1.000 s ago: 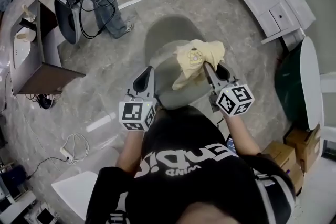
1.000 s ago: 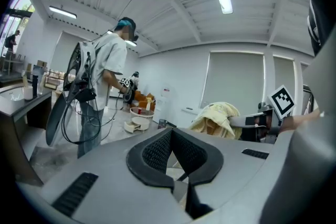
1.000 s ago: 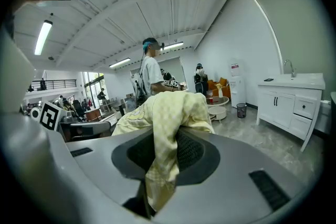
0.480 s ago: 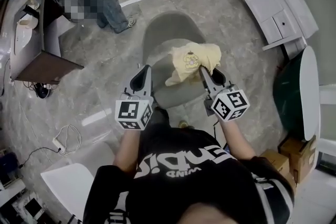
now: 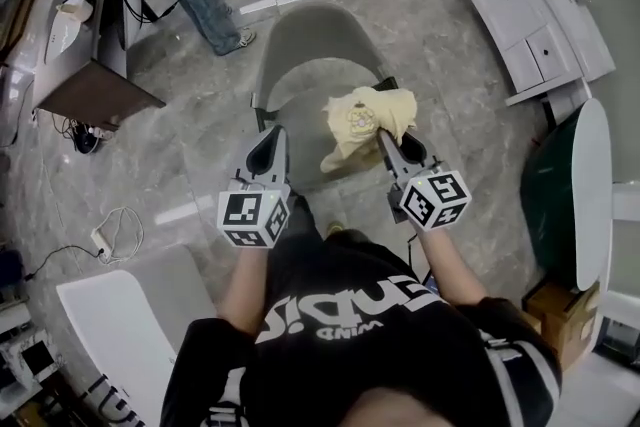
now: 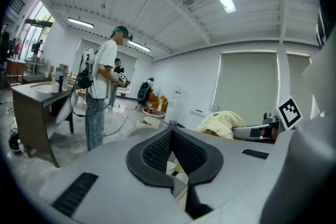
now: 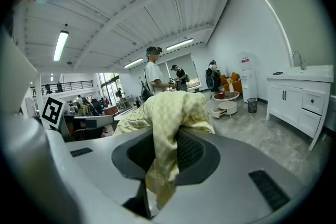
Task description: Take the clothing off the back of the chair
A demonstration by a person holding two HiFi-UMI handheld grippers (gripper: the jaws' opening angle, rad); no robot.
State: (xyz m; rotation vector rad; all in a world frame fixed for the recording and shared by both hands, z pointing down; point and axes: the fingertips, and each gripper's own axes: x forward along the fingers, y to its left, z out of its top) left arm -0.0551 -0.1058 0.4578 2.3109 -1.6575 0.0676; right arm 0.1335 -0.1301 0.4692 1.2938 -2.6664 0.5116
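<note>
Right hand-held gripper (image 5: 385, 143) is clamped on the yellow clothing (image 5: 365, 115). Fabric is bunched between its 2 jaws and drapes over them. The clothing hangs over the right side of the chair (image 5: 300, 35) seat, clear of the chair back. Left hand-held gripper (image 5: 268, 147) is closed tip to tip with nothing in it, at the seat's front left.

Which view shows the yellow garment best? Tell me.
Head view: the whole yellow garment shows, bunched at the right gripper over the chair. Right gripper view shows it close up, pinched between its fingers; left gripper view, a small lump.
</note>
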